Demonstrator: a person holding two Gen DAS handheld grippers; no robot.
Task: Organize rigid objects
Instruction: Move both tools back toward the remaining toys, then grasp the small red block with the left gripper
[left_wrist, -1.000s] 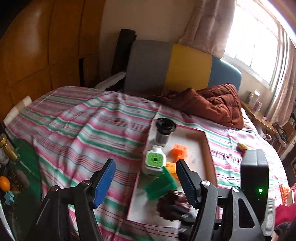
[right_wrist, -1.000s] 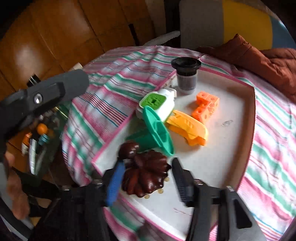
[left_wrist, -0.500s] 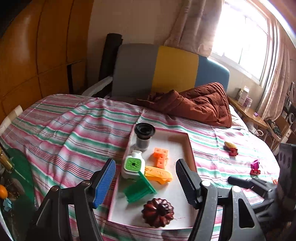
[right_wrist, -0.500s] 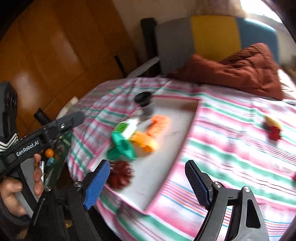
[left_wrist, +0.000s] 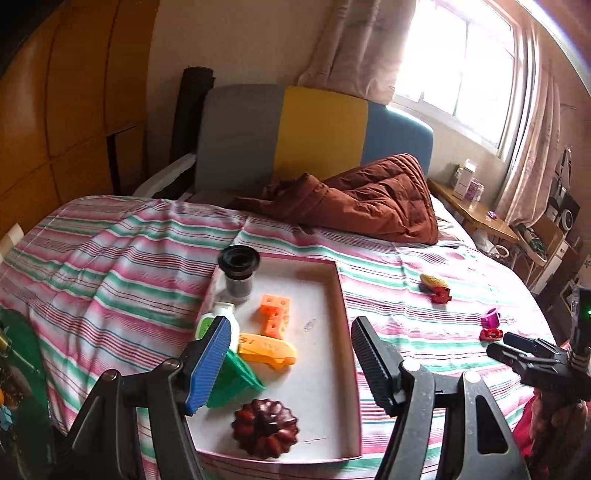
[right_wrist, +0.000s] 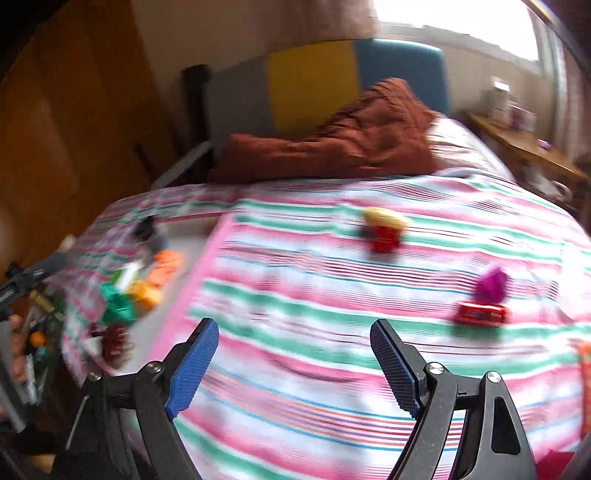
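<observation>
A white tray (left_wrist: 325, 291) with a pink rim lies on the striped bed. It holds a dark brown fluted mould (left_wrist: 264, 426), a green piece (left_wrist: 232, 380), a yellow-orange piece (left_wrist: 267, 349), an orange block (left_wrist: 275, 314), a white-green bottle (left_wrist: 214, 321) and a black cup (left_wrist: 238, 269). My left gripper (left_wrist: 288, 365) is open and empty above the tray's near end. My right gripper (right_wrist: 291, 369) is open and empty over bare bedspread. Loose on the bed are a yellow and red toy (right_wrist: 384, 227), a purple cup (right_wrist: 491, 284) and a red car (right_wrist: 480, 314).
A brown quilt (left_wrist: 362, 199) is bunched at the head of the bed against a grey, yellow and blue headboard (left_wrist: 314, 136). A wooden bedside table (left_wrist: 476, 214) stands at the right. A green glass table (left_wrist: 22, 369) with small items stands at the left.
My right gripper let go of the brown mould, opened, and swung right away from the tray toward the loose toys. My left gripper drew back and turned slightly right.
</observation>
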